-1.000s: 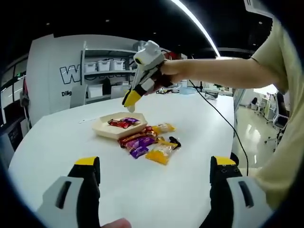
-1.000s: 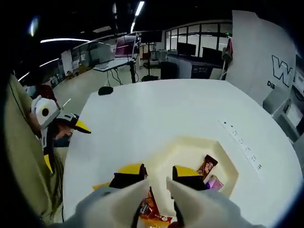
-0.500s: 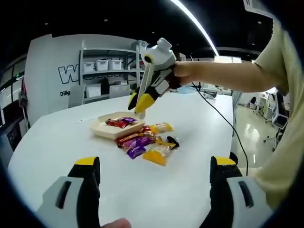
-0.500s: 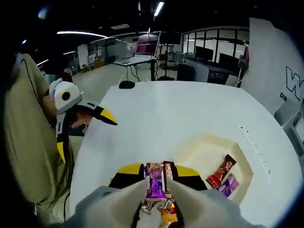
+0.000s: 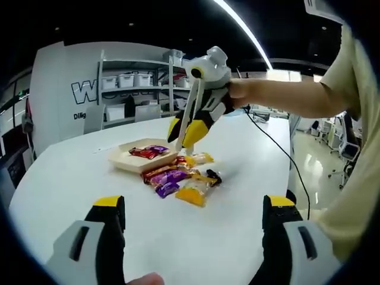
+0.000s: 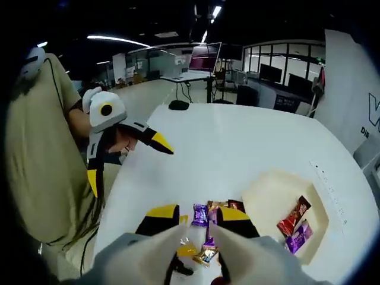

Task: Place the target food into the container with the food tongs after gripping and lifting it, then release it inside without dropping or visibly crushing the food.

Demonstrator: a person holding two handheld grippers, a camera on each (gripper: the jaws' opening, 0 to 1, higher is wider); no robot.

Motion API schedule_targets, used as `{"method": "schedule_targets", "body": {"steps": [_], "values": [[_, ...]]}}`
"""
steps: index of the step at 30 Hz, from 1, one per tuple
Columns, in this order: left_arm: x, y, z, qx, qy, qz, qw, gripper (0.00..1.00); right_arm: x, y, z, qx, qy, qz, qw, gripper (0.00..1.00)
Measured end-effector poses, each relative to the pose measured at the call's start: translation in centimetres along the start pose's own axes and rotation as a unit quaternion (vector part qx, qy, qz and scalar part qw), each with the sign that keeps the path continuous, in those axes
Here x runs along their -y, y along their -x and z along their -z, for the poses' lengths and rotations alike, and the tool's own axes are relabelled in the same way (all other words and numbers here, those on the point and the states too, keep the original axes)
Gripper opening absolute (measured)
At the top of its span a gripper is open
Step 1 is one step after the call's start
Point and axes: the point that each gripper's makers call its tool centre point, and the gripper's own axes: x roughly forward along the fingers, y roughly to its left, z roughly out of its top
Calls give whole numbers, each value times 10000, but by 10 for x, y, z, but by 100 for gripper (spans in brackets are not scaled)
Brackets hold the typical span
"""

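On the white counter (image 5: 71, 178) lies a pile of wrapped snack bars (image 5: 181, 178) in red, purple and yellow, beside a shallow beige hexagonal tray (image 5: 122, 160) holding two more. The right gripper (image 5: 189, 132) hangs above the pile. The left gripper (image 5: 193, 237) spreads wide, yellow-tipped fingers (image 5: 108, 205) apart.

I am in an open-plan office/lab: shelving (image 5: 133, 89) with storage bins, desks with monitors (image 6: 205, 59), glass partitions (image 6: 285, 62), ceiling strip lights (image 5: 243, 29).
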Motion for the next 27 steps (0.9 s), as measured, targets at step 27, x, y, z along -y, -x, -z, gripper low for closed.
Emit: {"method": "schedule_targets", "body": {"steps": [27], "values": [[2,-3,4,-20,26,39,10000,94,-41,-20,16,30,412,-560,9976,21]]}}
